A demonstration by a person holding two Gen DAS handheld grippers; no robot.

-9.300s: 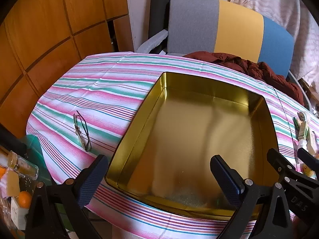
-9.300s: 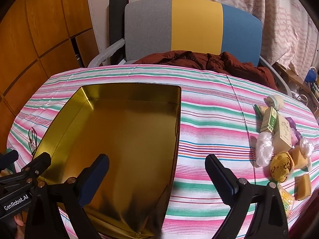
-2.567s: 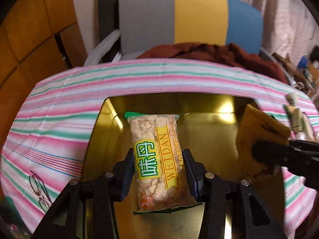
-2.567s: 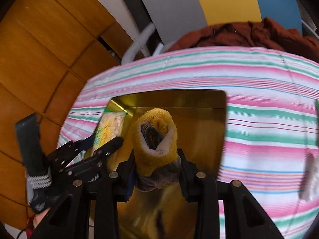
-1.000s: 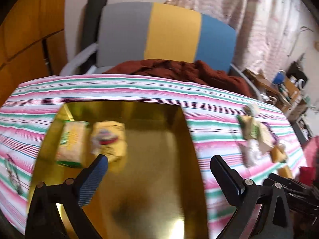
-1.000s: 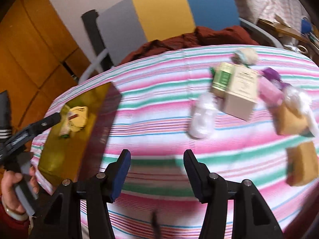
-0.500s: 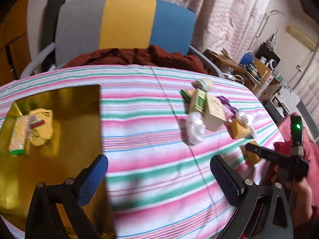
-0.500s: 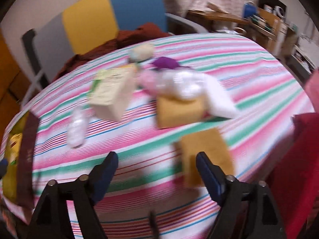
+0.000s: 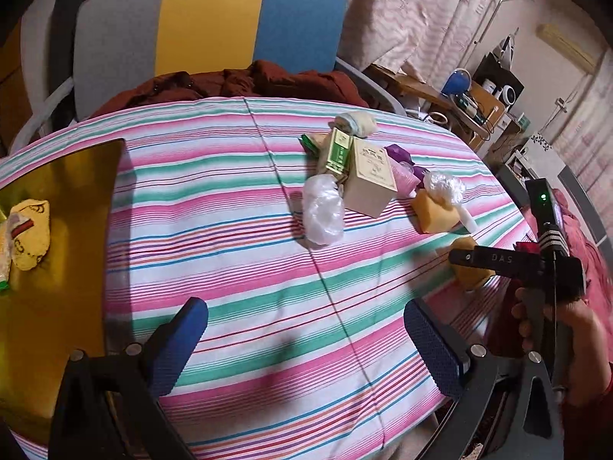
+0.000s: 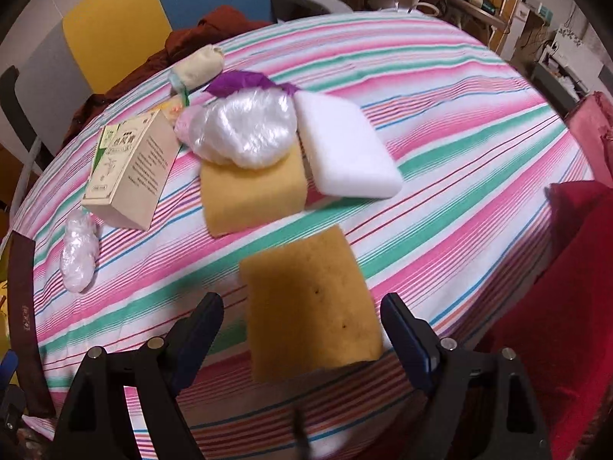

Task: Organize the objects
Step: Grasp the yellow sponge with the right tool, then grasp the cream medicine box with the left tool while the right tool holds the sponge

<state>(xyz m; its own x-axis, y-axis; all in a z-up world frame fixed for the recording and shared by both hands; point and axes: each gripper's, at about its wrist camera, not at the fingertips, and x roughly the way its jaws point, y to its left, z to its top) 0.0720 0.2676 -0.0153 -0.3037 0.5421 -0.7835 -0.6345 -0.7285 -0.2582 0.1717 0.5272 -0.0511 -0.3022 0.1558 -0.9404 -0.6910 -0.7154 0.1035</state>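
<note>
My right gripper (image 10: pixel 302 329) is open with a yellow sponge (image 10: pixel 310 303) lying between its fingers on the striped cloth; the jaws stand clear of its sides. A second yellow sponge (image 10: pixel 253 191), a white sponge (image 10: pixel 345 145), a clear plastic bundle (image 10: pixel 245 130) and a beige box (image 10: pixel 130 168) lie beyond. My left gripper (image 9: pixel 306 341) is open and empty over the cloth. The gold tray (image 9: pixel 57 287) at left holds a yellow pouch (image 9: pixel 30 234). The right gripper (image 9: pixel 498 258) also shows in the left wrist view, over the sponge (image 9: pixel 469 272).
A small plastic bundle (image 9: pixel 323 211), green box (image 9: pixel 339 151), rolled cloth (image 10: pixel 199 67) and purple wrapper (image 10: pixel 241 80) lie in the pile. A chair (image 9: pixel 207 19) with a maroon garment (image 9: pixel 237 84) stands behind the table. Red fabric (image 10: pixel 567 268) is at right.
Both grippers swung right, away from the tray toward the pile. The right gripper moved closer and lower over the near yellow sponge, which now sits between its open fingers.
</note>
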